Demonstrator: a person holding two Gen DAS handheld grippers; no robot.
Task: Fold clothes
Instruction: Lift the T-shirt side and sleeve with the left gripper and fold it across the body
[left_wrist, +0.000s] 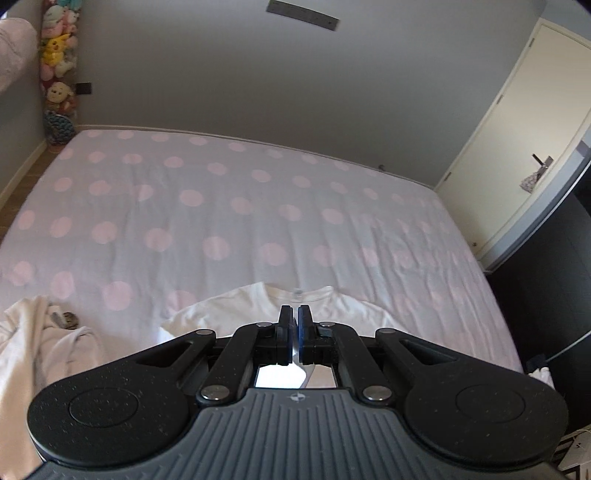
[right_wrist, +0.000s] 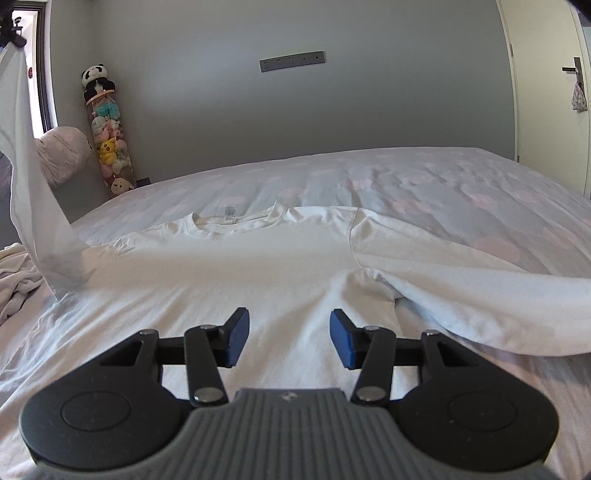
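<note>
The left gripper (left_wrist: 294, 314), clamped on a raised edge of the white T-shirt (right_wrist: 258, 266) spread ahead of the open, empty right gripper (right_wrist: 289, 334), risks dragging the unpinned garment askew across the bed (right_wrist: 461, 177).

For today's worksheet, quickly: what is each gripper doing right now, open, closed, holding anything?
Left gripper: closed on a lifted part of the white T-shirt.
Right gripper: open, holding nothing, above the shirt.
</note>
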